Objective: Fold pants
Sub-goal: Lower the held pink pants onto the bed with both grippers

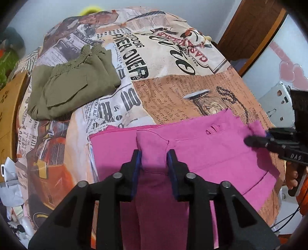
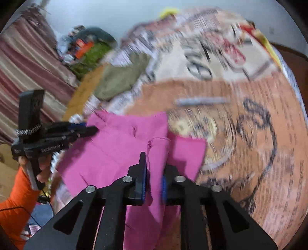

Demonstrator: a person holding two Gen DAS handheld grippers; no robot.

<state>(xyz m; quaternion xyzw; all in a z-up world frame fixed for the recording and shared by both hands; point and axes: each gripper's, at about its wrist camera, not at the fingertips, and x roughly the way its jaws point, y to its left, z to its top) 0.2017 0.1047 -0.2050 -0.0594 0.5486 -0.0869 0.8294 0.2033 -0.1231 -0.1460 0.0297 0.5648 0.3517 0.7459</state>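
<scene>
Pink pants (image 1: pixel 202 152) lie at the near edge of the printed bedspread (image 1: pixel 173 77), long axis crosswise. Left gripper (image 1: pixel 154 159) and right gripper (image 2: pixel 155 169) each pinch pink fabric. Olive garment (image 1: pixel 73 84) lies well apart.

We see a pale wall (image 1: pixel 48 17), a brown wooden door (image 1: pixel 250 28) and striped curtains (image 2: pixel 25 63)

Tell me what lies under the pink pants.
Under the pink pants lies the newspaper-print bedsheet, visible around their edges. Anything directly beneath the fabric is covered and cannot be seen.
</scene>
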